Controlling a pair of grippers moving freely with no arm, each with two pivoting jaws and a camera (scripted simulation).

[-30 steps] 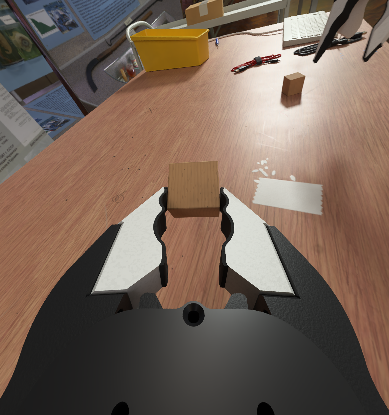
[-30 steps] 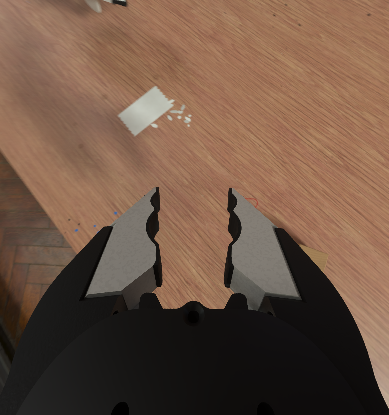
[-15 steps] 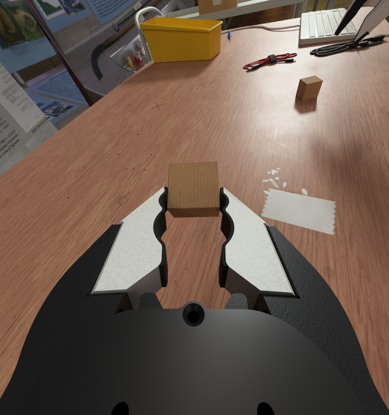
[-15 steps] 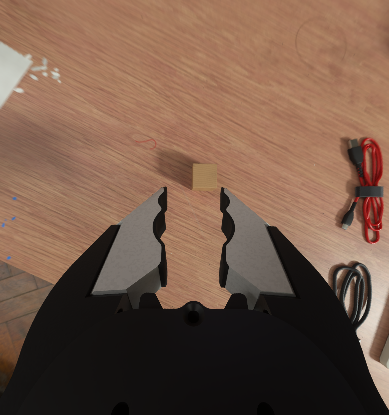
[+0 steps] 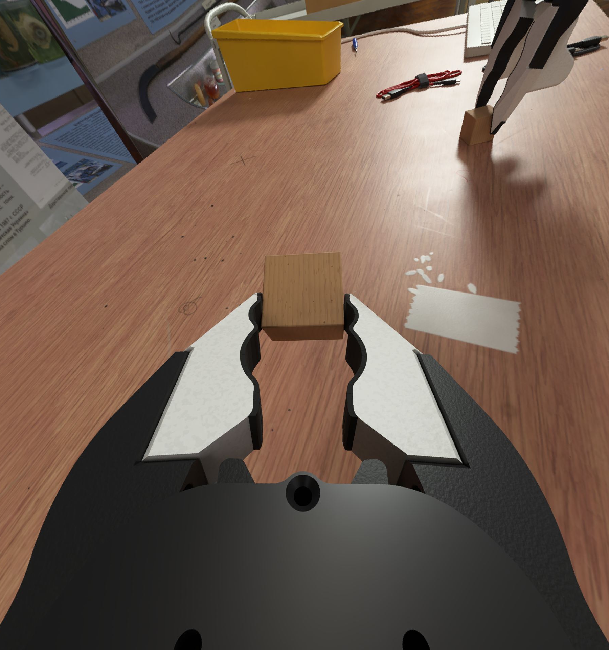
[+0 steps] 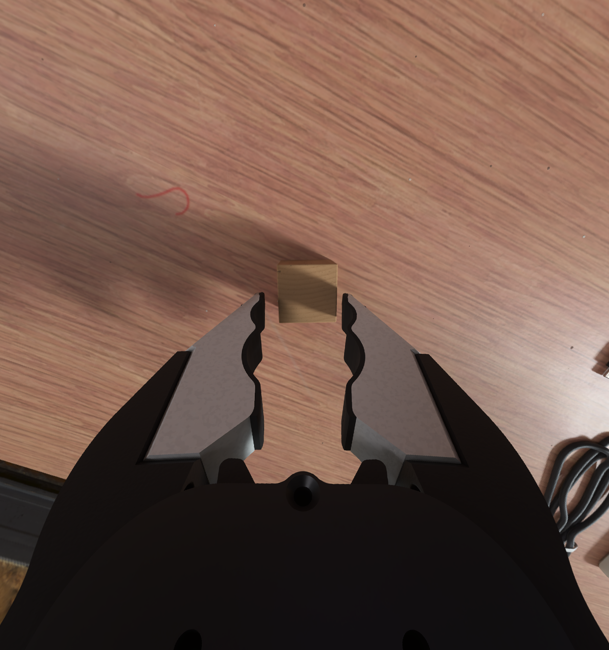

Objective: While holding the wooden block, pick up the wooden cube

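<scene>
My left gripper (image 5: pixel 302 299) is shut on the wooden block (image 5: pixel 302 292), held between its fingertips above the wooden table (image 5: pixel 296 183). The small wooden cube (image 6: pixel 306 291) sits on the table, just beyond and between the tips of my right gripper (image 6: pixel 302 299), which is open with small gaps on both sides. In the left wrist view the cube (image 5: pixel 476 126) shows at the far right, with the right gripper (image 5: pixel 489 116) pointing down at it and partly hiding it.
A yellow bin (image 5: pixel 278 54) stands at the table's far edge. A red cable (image 5: pixel 419 82), a black cable (image 6: pixel 584 492) and a white keyboard (image 5: pixel 480 28) lie near the cube. White tape (image 5: pixel 461 316) with crumbs lies right of the block. The table edge (image 6: pixel 18 467) is near, lower left.
My right gripper has come down closer to the cube, which now sits at its fingertips. The left gripper keeps its hold on the block and has shifted only slightly.
</scene>
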